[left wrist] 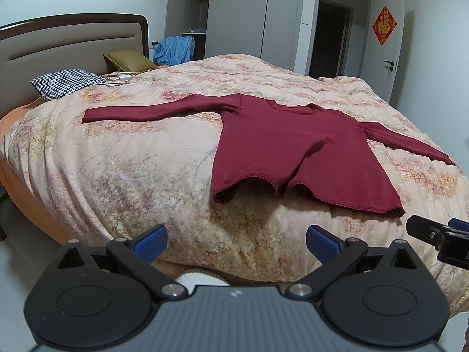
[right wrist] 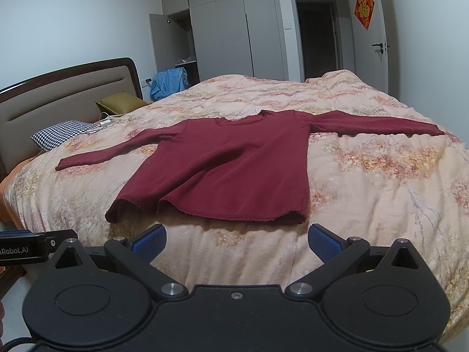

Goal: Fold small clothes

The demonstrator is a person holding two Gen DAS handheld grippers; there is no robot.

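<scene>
A dark red long-sleeved top [left wrist: 293, 146] lies flat on the bed, sleeves spread out to both sides, hem toward me and slightly rippled. It also shows in the right wrist view [right wrist: 231, 158]. My left gripper [left wrist: 236, 243] is open and empty, held just short of the hem at its left part. My right gripper [right wrist: 236, 242] is open and empty, just short of the hem's middle. The right gripper's tip shows in the left wrist view [left wrist: 439, 234], and the left gripper's side shows in the right wrist view [right wrist: 26, 246].
The bed carries a peach floral quilt [left wrist: 132, 158]. A houndstooth pillow [left wrist: 67, 83], an olive pillow [left wrist: 129, 60] and a white charger with cable [left wrist: 123, 77] lie near the headboard [left wrist: 58, 41]. Wardrobes, a blue garment [left wrist: 176, 48] and an open doorway stand behind.
</scene>
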